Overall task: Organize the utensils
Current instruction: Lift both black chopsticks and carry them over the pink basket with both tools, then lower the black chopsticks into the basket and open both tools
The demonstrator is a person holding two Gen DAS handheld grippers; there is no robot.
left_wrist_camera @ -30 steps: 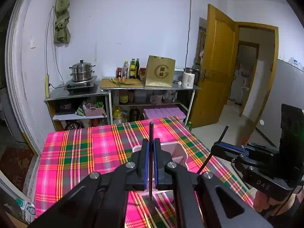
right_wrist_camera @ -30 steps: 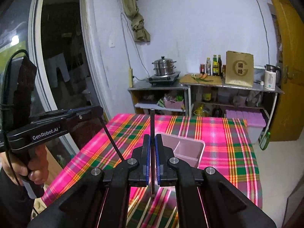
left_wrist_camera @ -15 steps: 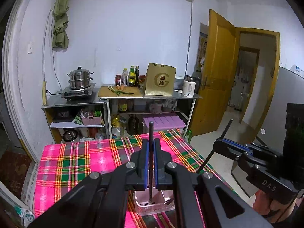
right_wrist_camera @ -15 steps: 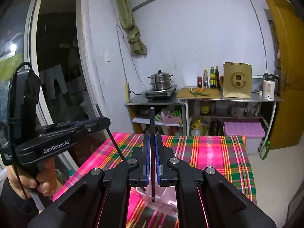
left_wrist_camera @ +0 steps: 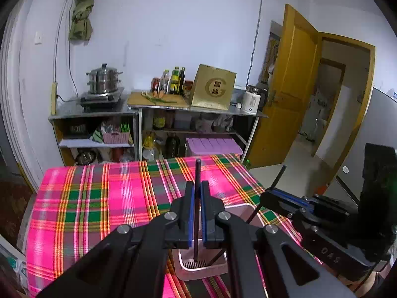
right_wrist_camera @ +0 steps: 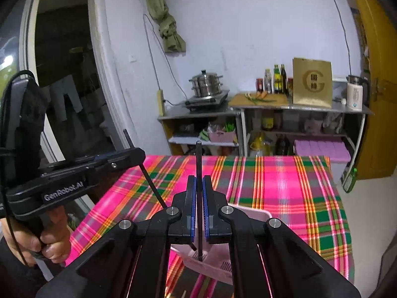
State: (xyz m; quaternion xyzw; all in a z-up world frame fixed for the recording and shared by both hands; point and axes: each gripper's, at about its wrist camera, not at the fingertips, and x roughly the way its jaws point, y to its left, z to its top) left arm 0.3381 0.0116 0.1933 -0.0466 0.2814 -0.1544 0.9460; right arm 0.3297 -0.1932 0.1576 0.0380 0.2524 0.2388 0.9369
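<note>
My left gripper (left_wrist_camera: 196,193) is shut on a black chopstick (left_wrist_camera: 197,173) held upright; its lower tip reaches into the pink slotted utensil holder (left_wrist_camera: 238,209) below my fingers. My right gripper (right_wrist_camera: 199,188) is shut on a second black chopstick (right_wrist_camera: 198,159), also upright, tip down in the same pink holder (right_wrist_camera: 255,214). In the left wrist view the right gripper (left_wrist_camera: 278,196) stands at the right with its chopstick slanting into the holder. In the right wrist view the left gripper (right_wrist_camera: 131,152) stands at the left, its chopstick slanting down toward the holder.
The table has a pink plaid cloth (left_wrist_camera: 104,198). Behind it stand metal shelves with a steamer pot (left_wrist_camera: 104,80), bottles (left_wrist_camera: 173,80), a gold box (left_wrist_camera: 213,90) and a kettle (left_wrist_camera: 253,101). An open yellow door (left_wrist_camera: 285,99) is at the right.
Both grippers have dropped and tilted downward again, bringing both chopstick tips into the pink holder. Both stay shut on their chopsticks.
</note>
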